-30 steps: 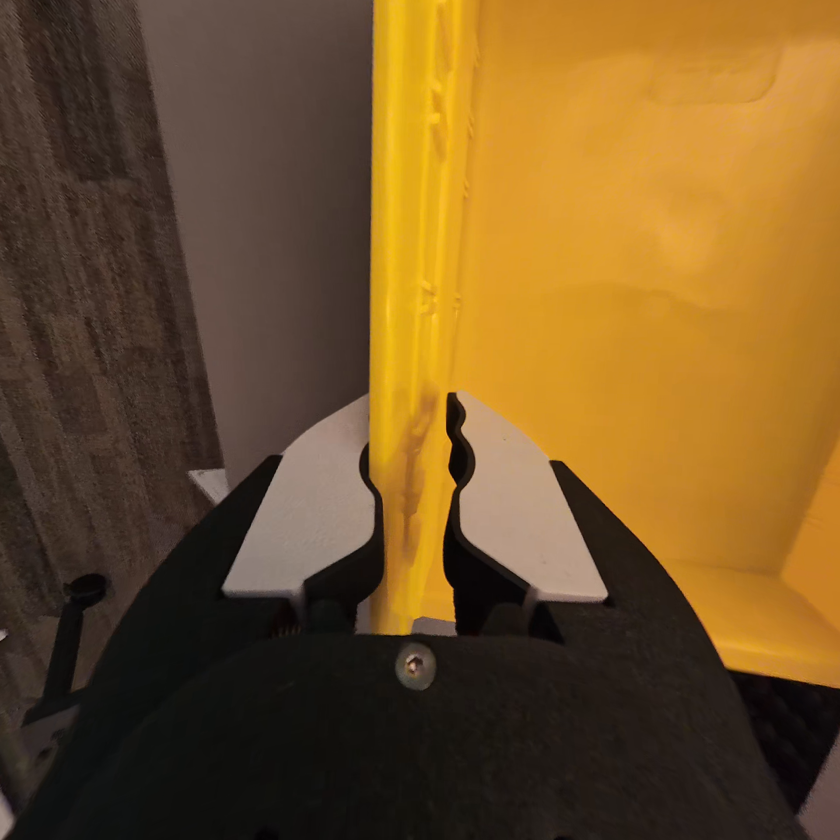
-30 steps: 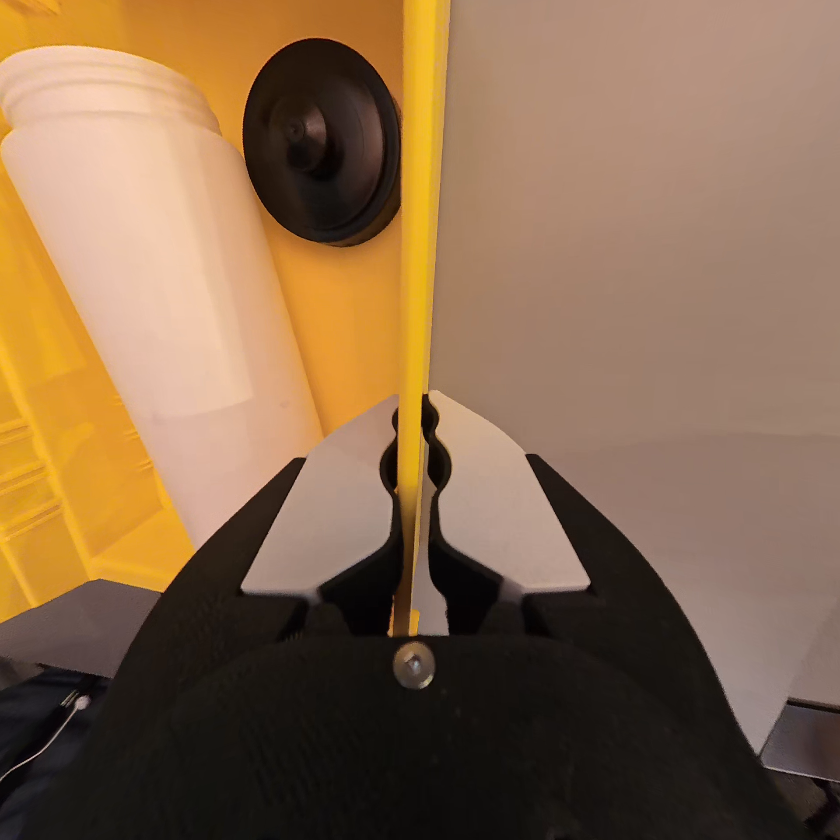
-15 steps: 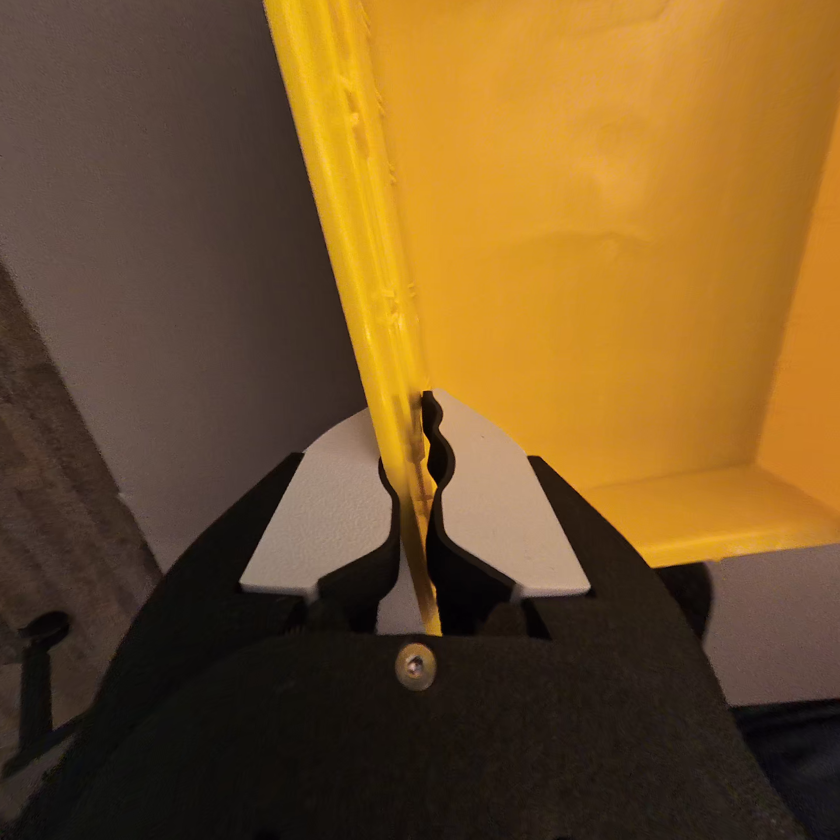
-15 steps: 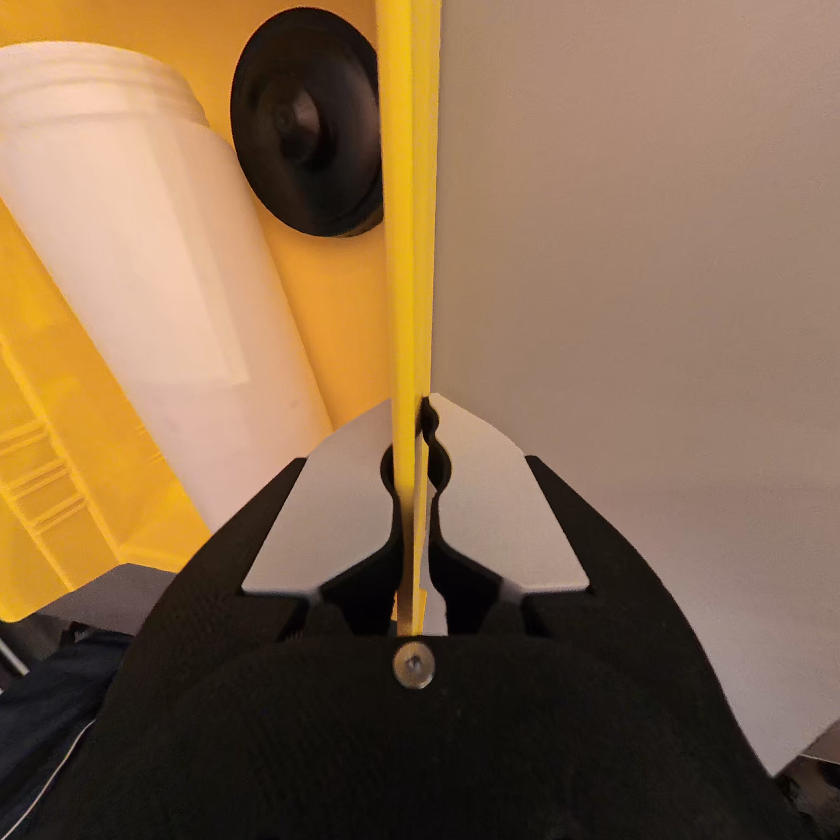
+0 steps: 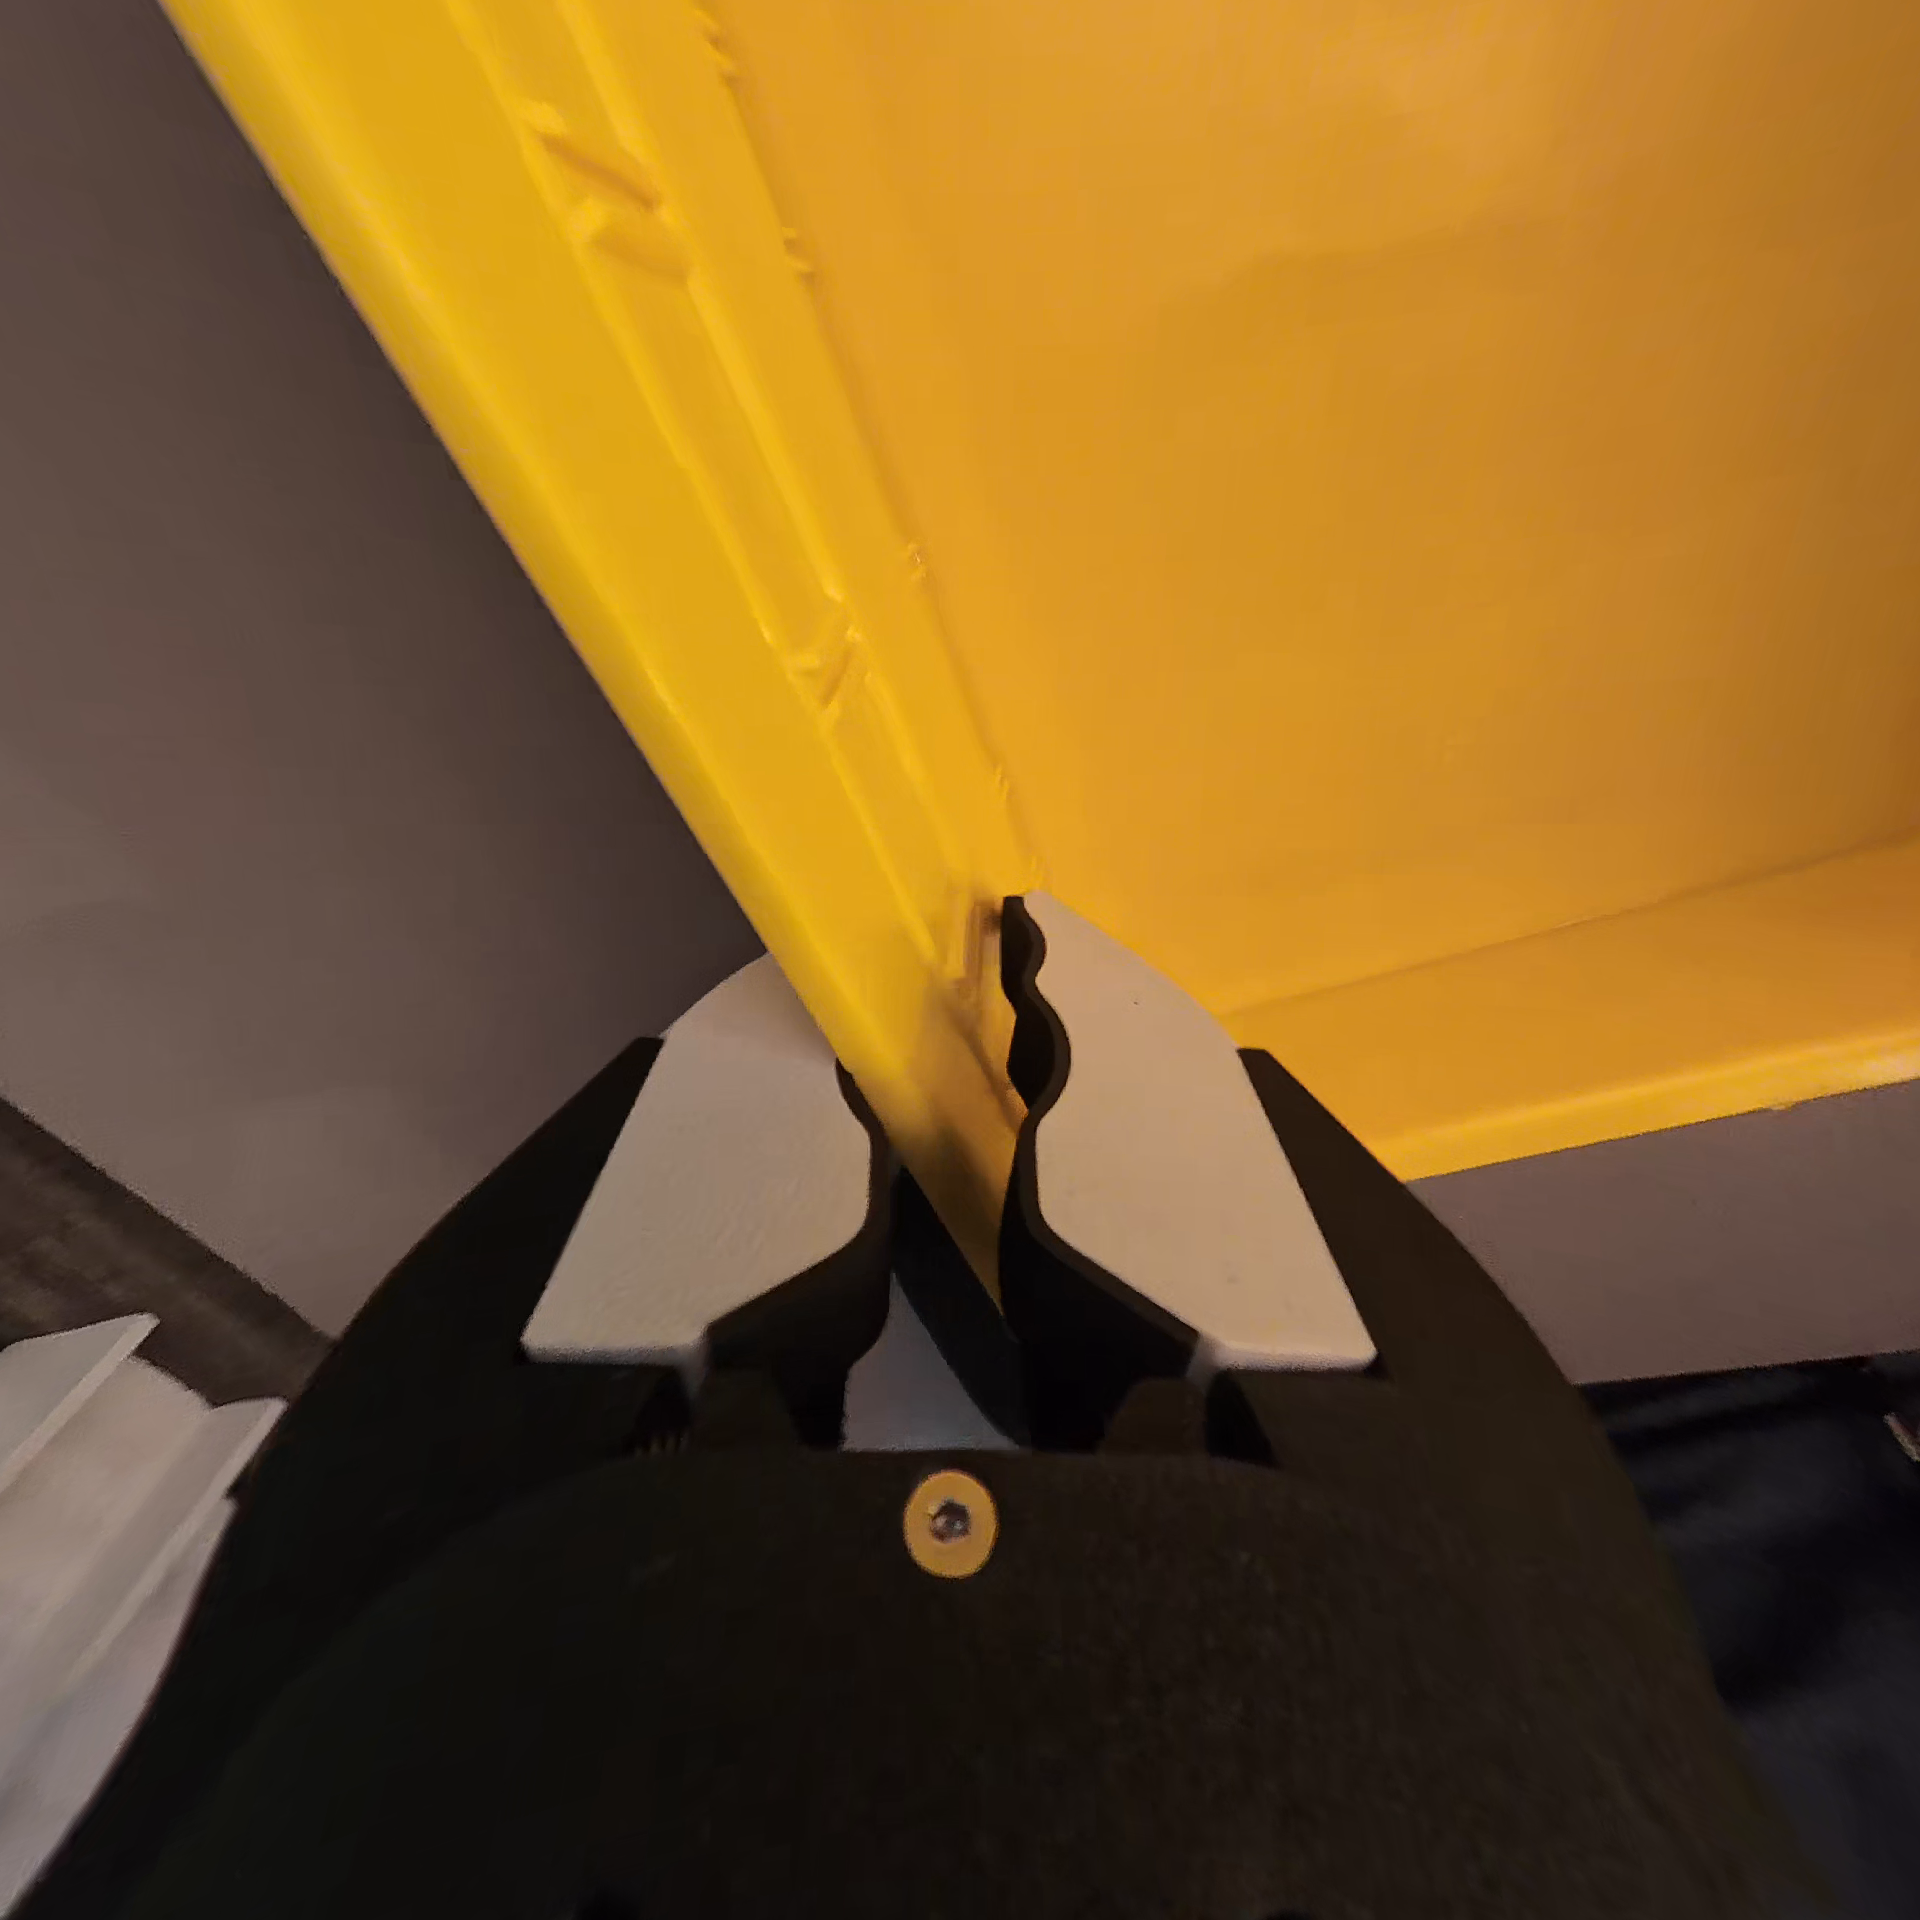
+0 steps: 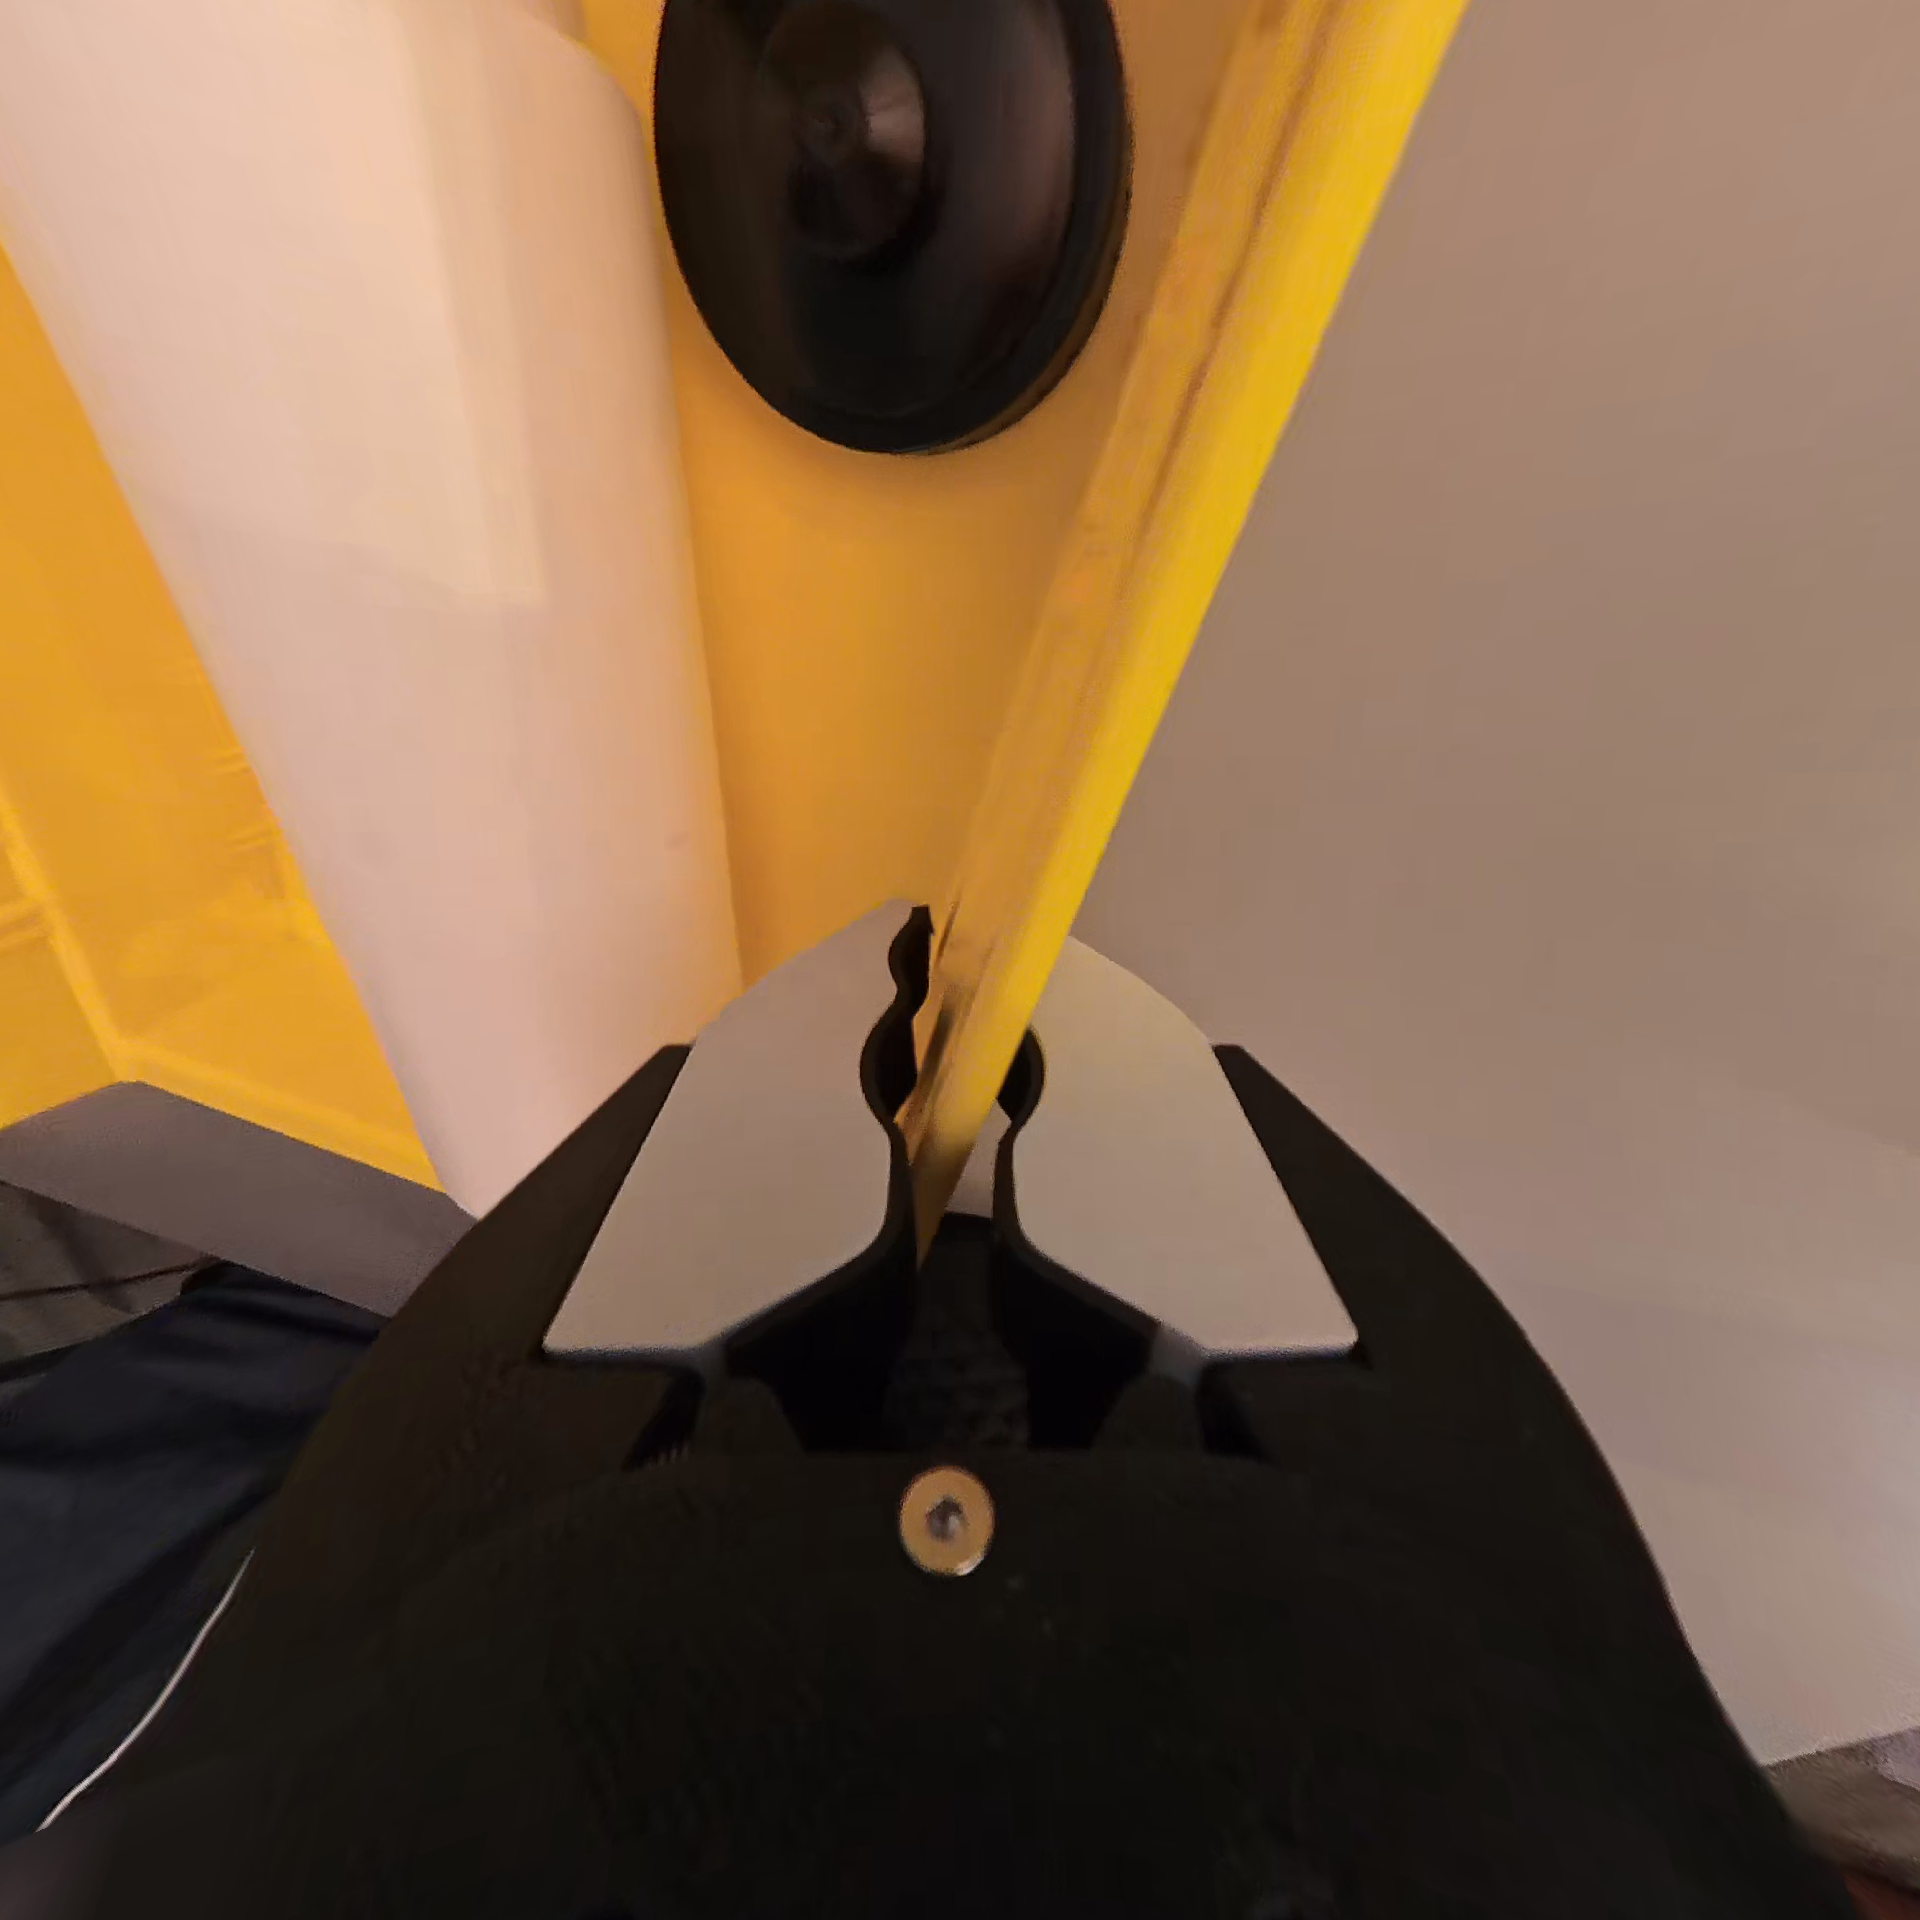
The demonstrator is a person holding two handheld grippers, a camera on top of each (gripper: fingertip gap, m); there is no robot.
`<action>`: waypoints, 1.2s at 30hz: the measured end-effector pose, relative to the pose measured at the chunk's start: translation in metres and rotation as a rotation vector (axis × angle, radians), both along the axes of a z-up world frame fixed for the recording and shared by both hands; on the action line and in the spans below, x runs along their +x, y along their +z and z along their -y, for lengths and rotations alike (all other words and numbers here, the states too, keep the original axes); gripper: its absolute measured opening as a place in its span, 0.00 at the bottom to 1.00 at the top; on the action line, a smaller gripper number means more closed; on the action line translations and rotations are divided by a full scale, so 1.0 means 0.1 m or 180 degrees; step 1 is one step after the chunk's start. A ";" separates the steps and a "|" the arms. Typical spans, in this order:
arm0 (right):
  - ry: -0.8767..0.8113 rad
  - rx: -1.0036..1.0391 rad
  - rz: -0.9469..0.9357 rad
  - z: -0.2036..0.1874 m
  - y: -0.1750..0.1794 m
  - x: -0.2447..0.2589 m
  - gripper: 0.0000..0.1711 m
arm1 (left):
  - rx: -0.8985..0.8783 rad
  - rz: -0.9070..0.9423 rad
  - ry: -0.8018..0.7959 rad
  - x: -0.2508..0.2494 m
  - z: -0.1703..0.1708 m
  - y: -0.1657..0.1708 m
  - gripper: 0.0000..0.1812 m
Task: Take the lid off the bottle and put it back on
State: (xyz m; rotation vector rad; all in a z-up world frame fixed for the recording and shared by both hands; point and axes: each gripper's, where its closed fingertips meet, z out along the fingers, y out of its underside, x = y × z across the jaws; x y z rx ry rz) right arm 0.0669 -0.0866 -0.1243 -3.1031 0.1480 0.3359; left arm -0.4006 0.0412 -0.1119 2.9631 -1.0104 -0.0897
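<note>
A white bottle (image 6: 364, 520) without its lid lies inside a yellow bin (image 6: 862, 644). The black round lid (image 6: 894, 208) lies beside the bottle's upper end, close to the bin's right wall. My right gripper (image 6: 987, 935) is shut on the bin's right wall rim (image 6: 1195, 468). My left gripper (image 5: 904, 935) is shut on the bin's left wall rim (image 5: 675, 520). The left wrist view shows only bare yellow bin floor (image 5: 1351, 520) and the bin's near wall (image 5: 1558, 1049). The bottle and lid are out of that view.
The bin rests on a grey table (image 6: 1558, 727), which also shows in the left wrist view (image 5: 260, 623). Dark carpet (image 5: 83, 1247) and a white object (image 5: 83, 1507) lie at the lower left. Dark clothing (image 6: 125, 1455) is near the table's front edge.
The bin rims, upright in both views a second ago, now run slanted. The bin's near wall has come into the left view. The bottle and lid appear closer in the right view.
</note>
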 end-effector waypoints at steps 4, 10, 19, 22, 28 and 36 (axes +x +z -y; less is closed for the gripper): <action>0.0214 0.0170 0.0115 -0.09 0.08 -0.05 0.08 | 0.0001 0.0052 -0.0099 0.10 0.10 0.08 0.13; -0.0088 0.2011 0.0181 -0.46 1.21 -0.29 0.14 | 0.0679 0.0575 -0.0300 0.18 0.04 0.62 0.15; 0.1082 0.1743 -0.0062 -0.98 0.91 -2.45 0.09 | 0.1660 0.1221 -0.0669 0.45 0.09 1.33 0.12; 0.0833 0.1555 0.0198 -1.20 0.77 -2.48 0.14 | 0.1684 0.1272 -0.0823 0.51 0.17 1.37 0.12; 0.0675 0.1148 0.0488 -1.31 0.56 -2.45 0.19 | 0.1754 0.1418 -0.0863 0.51 0.18 1.47 0.12; 0.0477 0.0550 0.0408 -1.35 0.02 -2.51 0.17 | 0.2140 0.1773 -0.0678 0.36 0.03 1.75 0.10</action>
